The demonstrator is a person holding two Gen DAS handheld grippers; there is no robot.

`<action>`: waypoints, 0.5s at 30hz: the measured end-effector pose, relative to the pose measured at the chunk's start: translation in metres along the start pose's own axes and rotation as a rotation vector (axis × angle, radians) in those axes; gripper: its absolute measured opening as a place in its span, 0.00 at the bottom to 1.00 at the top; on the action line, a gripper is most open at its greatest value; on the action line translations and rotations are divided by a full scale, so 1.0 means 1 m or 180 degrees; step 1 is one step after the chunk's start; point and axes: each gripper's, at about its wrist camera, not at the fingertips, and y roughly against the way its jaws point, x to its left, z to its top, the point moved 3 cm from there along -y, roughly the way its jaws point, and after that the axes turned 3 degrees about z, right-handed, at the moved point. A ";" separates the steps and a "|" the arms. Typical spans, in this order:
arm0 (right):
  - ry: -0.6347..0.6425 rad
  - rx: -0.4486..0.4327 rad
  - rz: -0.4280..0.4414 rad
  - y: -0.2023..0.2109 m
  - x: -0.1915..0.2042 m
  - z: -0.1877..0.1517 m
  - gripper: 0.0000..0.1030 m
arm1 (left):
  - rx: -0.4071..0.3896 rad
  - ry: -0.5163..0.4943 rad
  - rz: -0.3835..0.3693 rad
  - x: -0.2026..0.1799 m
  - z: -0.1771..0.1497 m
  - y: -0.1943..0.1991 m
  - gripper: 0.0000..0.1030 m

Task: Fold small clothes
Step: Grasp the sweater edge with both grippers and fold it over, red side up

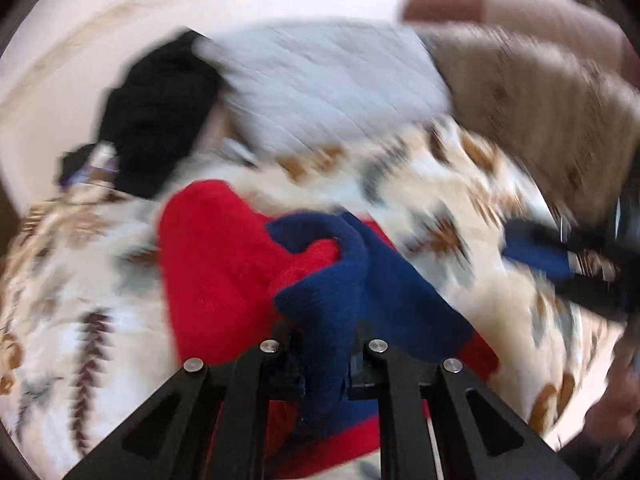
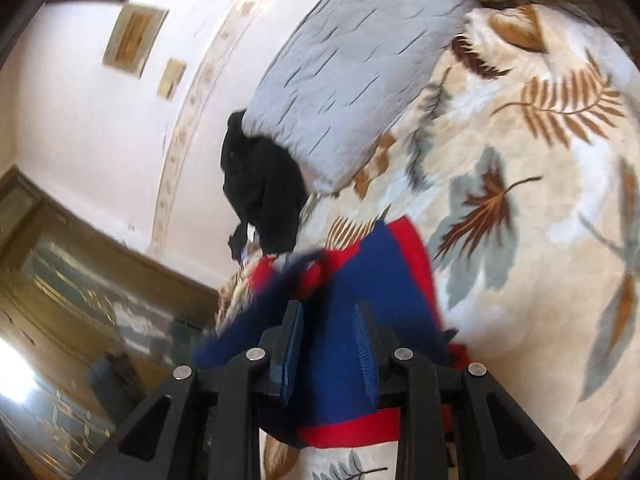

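Ahead of my jaws past the red-and-blue garment (image 2: 340,320), open leaf-print bedspread (image 2: 520,200); farther on, the grey pillow (image 2: 352,80) and black bundle (image 2: 260,192) bar the way.

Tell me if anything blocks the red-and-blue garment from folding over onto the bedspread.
Nothing visible does. Both claws, left and right, grip the red-and-blue garment, and the leaf-print bedspread beside it lies bare. The black clothing sits farther off.

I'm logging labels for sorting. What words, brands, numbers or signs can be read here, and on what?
None can be read.
Red-and-blue garment: no print or tag shows.
Black garment: a pale tag hangs below it, too blurred to read.
Wall frames: too small and blurred to tell.
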 end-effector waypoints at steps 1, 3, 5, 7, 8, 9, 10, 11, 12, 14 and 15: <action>-0.0089 0.0020 0.0041 0.000 -0.004 0.002 0.30 | 0.0135 -0.0005 -0.0085 -0.005 -0.006 -0.010 0.18; -0.0191 0.0107 0.0083 -0.003 -0.008 0.006 0.38 | 0.0252 0.0008 -0.0208 -0.006 -0.022 -0.014 0.29; -0.0248 0.0222 0.0062 -0.013 -0.008 0.002 0.78 | 0.0191 -0.0026 -0.0425 -0.007 -0.026 0.003 0.50; -0.0259 0.0267 0.0104 -0.021 -0.006 -0.003 0.83 | -0.0050 -0.0053 -0.0591 0.007 -0.032 0.033 0.71; -0.0225 0.0324 0.0136 -0.028 -0.003 -0.005 0.83 | -0.0228 -0.0025 -0.0567 0.020 -0.034 0.048 0.77; -0.0203 0.0358 0.0148 -0.032 -0.002 -0.007 0.83 | -0.0344 0.0018 -0.0524 0.031 -0.036 0.058 0.79; -0.0171 0.0408 0.0136 -0.040 0.001 -0.011 0.83 | -0.0388 0.0063 -0.0504 0.040 -0.038 0.062 0.79; -0.0152 0.0450 0.0114 -0.048 0.003 -0.013 0.83 | -0.0439 0.0195 -0.0490 0.058 -0.037 0.066 0.79; -0.0130 0.0501 0.0088 -0.058 0.005 -0.016 0.83 | -0.0481 0.0367 -0.0466 0.077 -0.037 0.067 0.79; -0.0097 0.0601 0.0009 -0.074 0.005 -0.019 0.83 | -0.0424 0.0643 -0.0306 0.109 -0.043 0.058 0.79; -0.0104 0.0649 -0.0054 -0.082 0.003 -0.021 0.83 | -0.0343 0.0765 -0.0228 0.124 -0.048 0.050 0.79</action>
